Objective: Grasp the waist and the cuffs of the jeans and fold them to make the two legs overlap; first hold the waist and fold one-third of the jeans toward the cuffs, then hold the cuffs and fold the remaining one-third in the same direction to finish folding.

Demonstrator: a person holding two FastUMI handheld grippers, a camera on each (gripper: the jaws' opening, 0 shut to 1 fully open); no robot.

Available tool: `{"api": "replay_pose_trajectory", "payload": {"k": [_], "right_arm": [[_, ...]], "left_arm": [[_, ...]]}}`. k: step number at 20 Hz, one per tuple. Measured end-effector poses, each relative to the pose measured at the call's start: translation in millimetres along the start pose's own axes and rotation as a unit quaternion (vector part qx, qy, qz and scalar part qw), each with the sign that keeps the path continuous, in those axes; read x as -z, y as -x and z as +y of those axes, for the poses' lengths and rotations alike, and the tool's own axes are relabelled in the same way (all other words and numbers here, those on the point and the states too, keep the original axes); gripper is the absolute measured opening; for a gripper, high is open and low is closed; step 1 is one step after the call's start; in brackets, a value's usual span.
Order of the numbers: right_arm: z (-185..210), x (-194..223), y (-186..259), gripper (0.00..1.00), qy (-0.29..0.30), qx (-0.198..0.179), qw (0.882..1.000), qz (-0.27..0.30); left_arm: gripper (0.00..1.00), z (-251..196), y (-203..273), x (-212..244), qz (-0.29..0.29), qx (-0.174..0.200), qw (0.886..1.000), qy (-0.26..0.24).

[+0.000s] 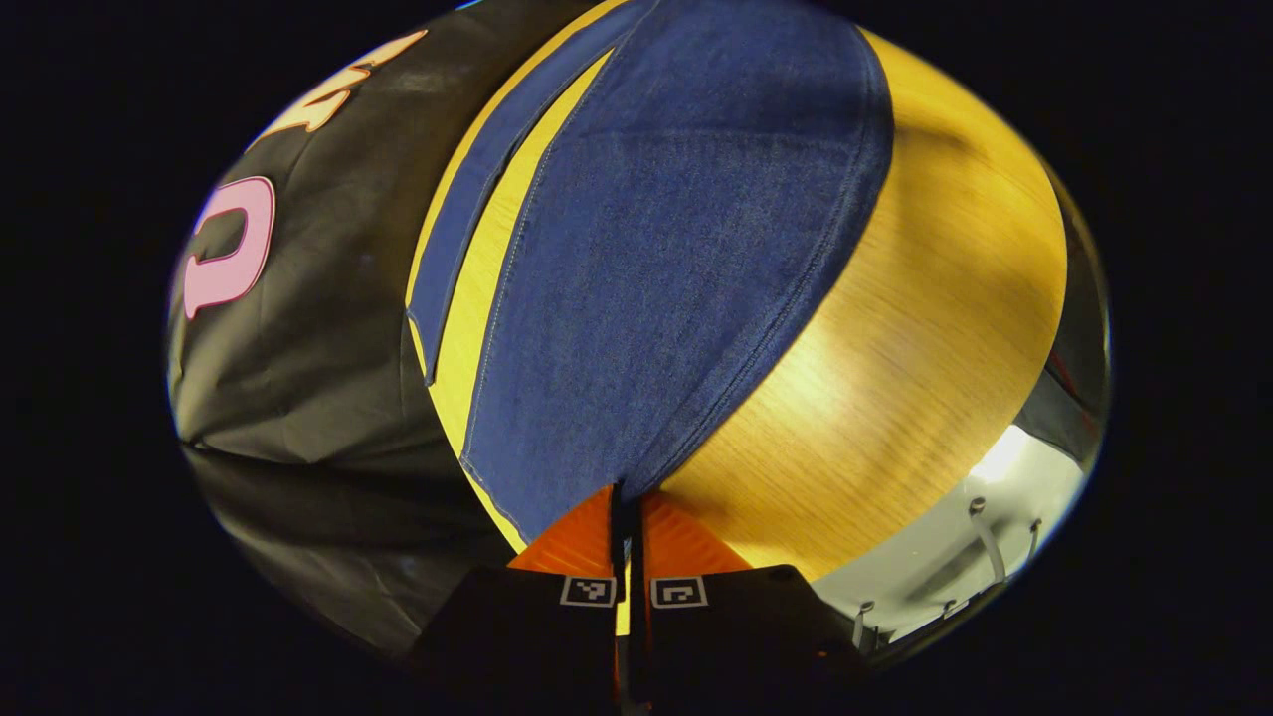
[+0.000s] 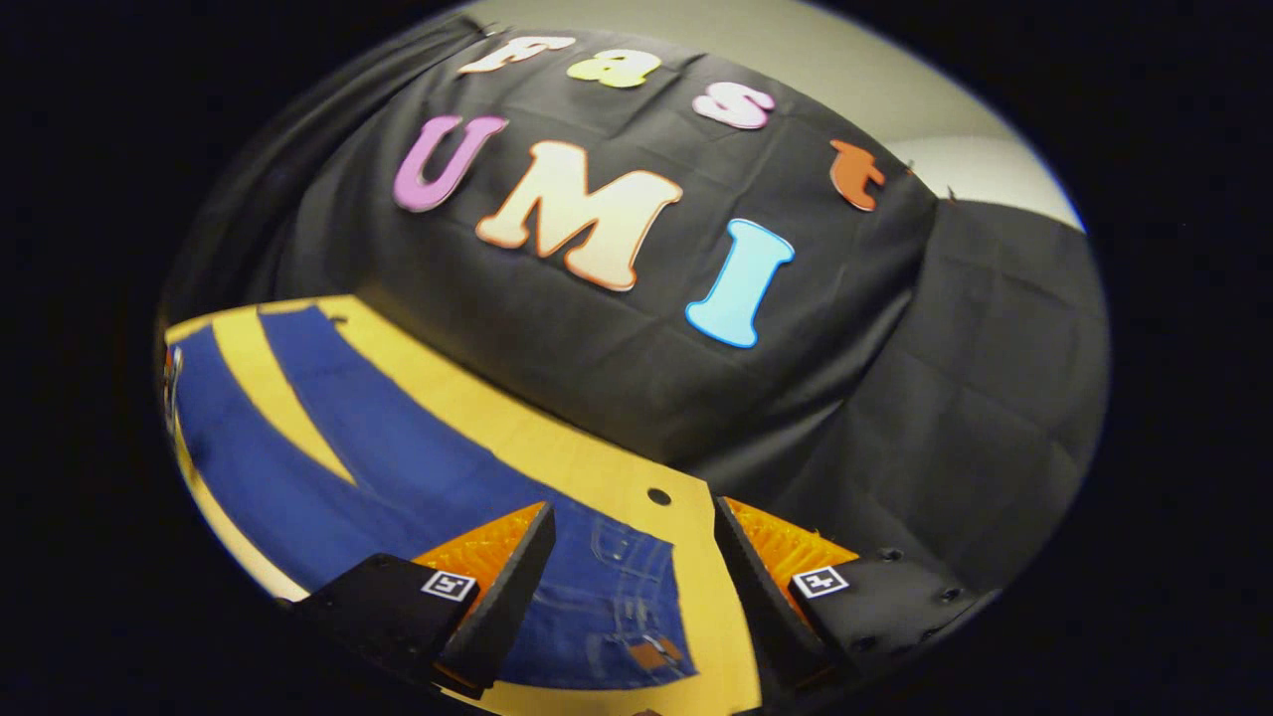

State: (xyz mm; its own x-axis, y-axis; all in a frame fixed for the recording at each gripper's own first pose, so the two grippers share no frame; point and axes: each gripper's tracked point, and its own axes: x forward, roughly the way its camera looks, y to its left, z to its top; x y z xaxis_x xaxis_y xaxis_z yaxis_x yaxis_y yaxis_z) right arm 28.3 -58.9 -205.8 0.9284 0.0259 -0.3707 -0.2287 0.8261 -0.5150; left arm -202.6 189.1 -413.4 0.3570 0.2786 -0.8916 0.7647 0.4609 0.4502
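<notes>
Left gripper nearest the lens in the left gripper view: fingers drawn together, pinching the near corner of a jeans leg at the cuff end, though the fabric between the tips is hard to make out. Jeans lie flat on the wooden table, legs spread in a V with bare wood between them. Right gripper view: right gripper hangs over the waist, jaws wide apart, waist visible between them, touching nothing. Small round hole in the tabletop just past the waistband.
</notes>
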Motion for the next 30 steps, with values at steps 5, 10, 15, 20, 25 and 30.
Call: {"api": "replay_pose_trajectory", "payload": {"k": [5, 10, 15, 20, 25, 30], "right_arm": [[16.2, 64.7, 27.8, 0.99, 0.161, -0.041, 0.986, 0.020], [67.2, 127.6, 49.9, 1.00, 0.296, -0.137, 0.945, 0.034], [104.6, 186.9, 60.6, 1.00, 0.368, -0.225, 0.900, 0.058], [114.2, 207.6, 41.0, 0.98, 0.427, -0.240, 0.871, 0.049], [120.3, 213.7, 31.5, 0.83, 0.440, -0.219, 0.870, 0.047], [131.4, 226.0, 25.4, 0.21, 0.435, -0.225, 0.869, 0.071]], "left_arm": [[0.00, 0.1, -1.2, 1.5, 0.016, 0.006, 1.000, -0.006], [0.00, 0.0, 0.0, -0.7, 0.023, 0.000, 1.000, -0.014], [0.00, 1.0, -0.2, -2.5, 0.025, -0.003, 1.000, -0.014], [0.00, 2.2, -0.8, -2.8, 0.025, -0.013, 0.999, -0.019], [0.00, 2.8, -2.3, -2.5, 0.021, -0.021, 0.999, -0.024], [0.00, 3.5, -3.7, -3.1, 0.020, -0.025, 0.999, -0.007]]}}
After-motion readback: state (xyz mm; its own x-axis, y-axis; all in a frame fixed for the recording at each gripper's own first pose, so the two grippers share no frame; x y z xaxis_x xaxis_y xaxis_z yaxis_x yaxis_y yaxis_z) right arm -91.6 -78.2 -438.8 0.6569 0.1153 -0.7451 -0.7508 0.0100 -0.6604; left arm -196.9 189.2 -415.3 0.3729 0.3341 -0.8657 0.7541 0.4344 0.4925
